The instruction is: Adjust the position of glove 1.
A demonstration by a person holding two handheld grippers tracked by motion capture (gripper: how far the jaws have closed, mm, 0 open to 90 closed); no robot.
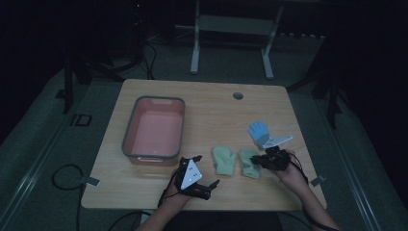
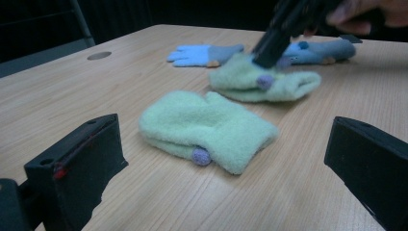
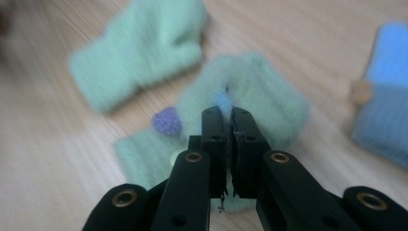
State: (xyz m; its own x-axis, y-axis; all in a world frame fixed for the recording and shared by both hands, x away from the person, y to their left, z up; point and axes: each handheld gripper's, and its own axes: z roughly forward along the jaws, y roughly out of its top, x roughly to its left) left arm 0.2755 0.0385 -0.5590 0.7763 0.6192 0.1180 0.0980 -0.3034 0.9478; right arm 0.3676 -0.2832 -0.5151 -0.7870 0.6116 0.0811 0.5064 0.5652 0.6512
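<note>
Two pale green mittens lie side by side on the wooden table [image 1: 211, 106]. The left mitten [image 1: 224, 160] [image 2: 207, 127] [image 3: 139, 53] lies flat, directly ahead of my left gripper [image 1: 208, 169] [image 2: 223, 139], whose jaws stand wide open and apart from it. My right gripper [image 1: 257, 160] [image 3: 230, 115] has its jaws pressed together on the top of the right mitten [image 1: 248, 169] [image 2: 269, 82] [image 3: 255, 91], pinching its fabric beside a small purple dot. A blue glove [image 1: 258, 131] [image 2: 197, 53] [image 3: 385, 96] lies just beyond.
A pink bin with a grey rim [image 1: 130, 130] stands at the table's left, close to my left gripper. A second blue-grey glove [image 2: 322, 50] lies behind the right mitten. A round cable hole [image 1: 237, 95] is near the far edge. A frame stands beyond the table.
</note>
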